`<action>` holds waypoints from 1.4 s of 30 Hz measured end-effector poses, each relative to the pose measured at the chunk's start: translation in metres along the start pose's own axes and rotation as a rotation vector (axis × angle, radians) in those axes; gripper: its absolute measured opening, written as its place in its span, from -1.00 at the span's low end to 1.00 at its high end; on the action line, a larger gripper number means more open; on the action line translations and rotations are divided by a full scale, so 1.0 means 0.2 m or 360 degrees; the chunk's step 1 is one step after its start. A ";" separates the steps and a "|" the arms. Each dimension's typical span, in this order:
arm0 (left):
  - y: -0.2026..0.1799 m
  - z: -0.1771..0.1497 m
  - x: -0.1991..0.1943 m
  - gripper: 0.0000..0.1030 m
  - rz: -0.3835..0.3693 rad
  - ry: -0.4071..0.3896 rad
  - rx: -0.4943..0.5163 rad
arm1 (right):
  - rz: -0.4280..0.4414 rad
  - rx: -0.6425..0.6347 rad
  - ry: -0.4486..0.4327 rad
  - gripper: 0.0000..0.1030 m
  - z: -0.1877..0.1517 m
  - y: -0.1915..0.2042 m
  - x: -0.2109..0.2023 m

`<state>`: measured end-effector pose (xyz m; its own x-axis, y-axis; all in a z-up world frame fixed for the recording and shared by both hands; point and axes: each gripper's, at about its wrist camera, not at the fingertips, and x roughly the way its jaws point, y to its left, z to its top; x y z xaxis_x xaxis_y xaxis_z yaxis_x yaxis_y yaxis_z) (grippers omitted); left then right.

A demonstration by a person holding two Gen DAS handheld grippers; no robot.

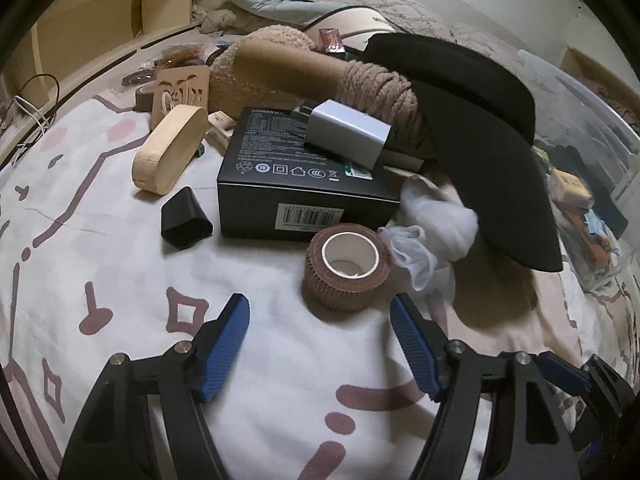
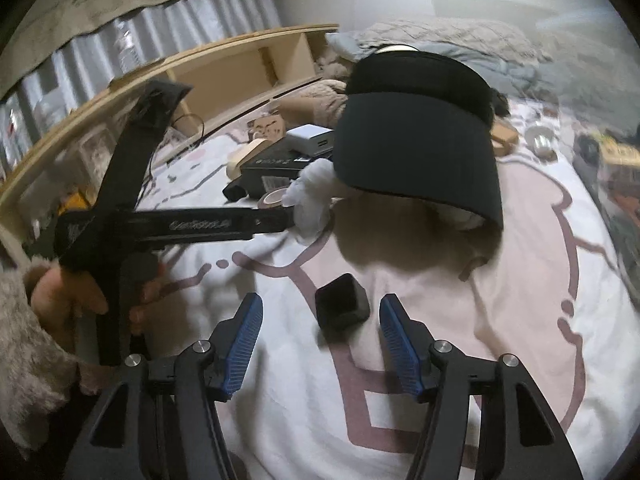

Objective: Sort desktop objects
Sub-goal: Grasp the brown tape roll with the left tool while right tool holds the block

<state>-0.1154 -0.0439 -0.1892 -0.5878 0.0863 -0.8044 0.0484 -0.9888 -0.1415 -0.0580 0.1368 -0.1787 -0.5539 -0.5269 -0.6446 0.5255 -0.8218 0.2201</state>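
Both tongs gaping and empty, left tongs [image 1: 320,320] near one tape roll [image 1: 346,266], right tongs [image 2: 320,322] around one black cap [image 2: 341,306]

black box [image 1: 308,196]: its far right corner is hiding under the white charger [image 1: 346,136] and black visor [image 1: 496,152], beyond the left tongs.
white cloth [image 1: 432,224]: its right part is disappearing under the visor.
clear bin [image 1: 588,128]: its contents are blurring, right of the left tongs.
small black cap [image 2: 342,306]: its edges are smearing between the right tongs' pads.
hand [image 2: 60,296]: it is being cut off, left of the right tongs.
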 end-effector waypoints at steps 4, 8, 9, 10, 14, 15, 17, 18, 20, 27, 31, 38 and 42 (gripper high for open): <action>-0.03 0.02 0.04 0.42 0.0047 -0.0011 0.0057 | -0.0021 -0.0050 0.0025 0.17 0.00 0.01 0.04; -0.04 0.04 0.06 0.41 0.0059 -0.0021 0.0076 | -0.0042 -0.0058 0.0002 0.12 0.00 0.02 0.05; -0.03 0.04 0.06 0.34 0.0060 -0.0024 0.0077 | -0.0052 -0.0052 -0.0007 0.06 0.00 0.01 0.06; -0.04 0.04 0.07 0.33 0.0055 -0.0028 0.0080 | -0.0064 -0.0043 -0.0012 0.05 0.00 0.01 0.06; -0.05 0.05 0.07 0.14 0.0042 -0.0037 0.0102 | -0.0108 0.0060 0.0009 0.05 0.01 -0.03 0.07; -0.06 0.05 0.07 0.08 0.0038 -0.0038 0.0111 | -0.0085 0.0067 0.0017 0.05 0.01 -0.04 0.07; -0.07 0.05 0.07 -0.04 0.0028 -0.0041 0.0127 | -0.0098 0.0063 0.0018 0.01 0.01 -0.04 0.08; -0.07 0.05 0.07 -0.13 0.0016 -0.0041 0.0131 | -0.0104 0.0052 0.0021 -0.04 0.01 -0.04 0.08; -0.08 0.04 0.07 -0.14 0.0009 -0.0042 0.0133 | -0.0099 0.0040 0.0029 -0.12 0.00 -0.04 0.09; -0.05 0.03 0.05 -0.14 0.0020 -0.0045 0.0087 | -0.0086 0.0073 0.0002 -0.51 0.01 -0.06 0.06; -0.03 0.03 0.03 -0.14 0.0044 -0.0060 0.0070 | -0.0066 0.0111 -0.0027 -0.51 0.02 -0.07 0.04; -0.01 0.02 -0.02 -0.14 0.0051 -0.0095 0.0051 | -0.0042 0.0183 -0.0068 -0.52 0.04 -0.11 -0.02; 0.00 0.02 -0.08 -0.14 0.0026 -0.0129 0.0031 | -0.0044 0.0231 -0.0114 -0.52 0.06 -0.13 -0.08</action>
<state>-0.1094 -0.0452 -0.1745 -0.6504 0.0610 -0.7572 0.0429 -0.9922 -0.1168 -0.0716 0.1641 -0.1648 -0.6142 -0.5133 -0.5994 0.4135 -0.8563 0.3095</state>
